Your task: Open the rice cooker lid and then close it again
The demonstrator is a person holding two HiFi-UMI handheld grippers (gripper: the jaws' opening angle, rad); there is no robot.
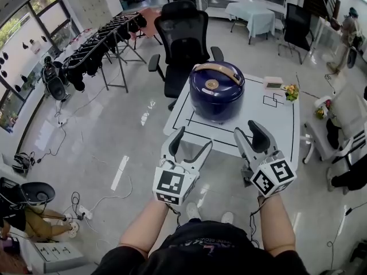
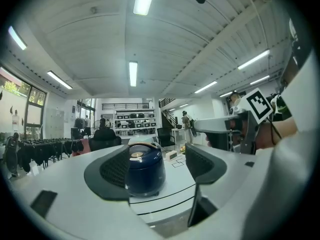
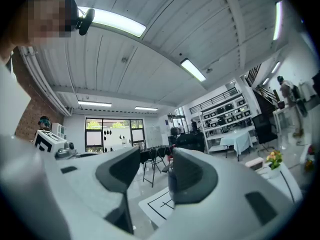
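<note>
Left gripper (image 1: 193,140) and right gripper (image 1: 248,130): jaws wide apart, holding nothing; both held level, side by side, at the table's (image 1: 278,128) near edge. Rice cooker (image 1: 217,91) stands on it, lid down

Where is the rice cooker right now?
In the head view the rice cooker stands, lid shut, on the far left part of the white table, before the black office chair and beyond the left claw.
</note>
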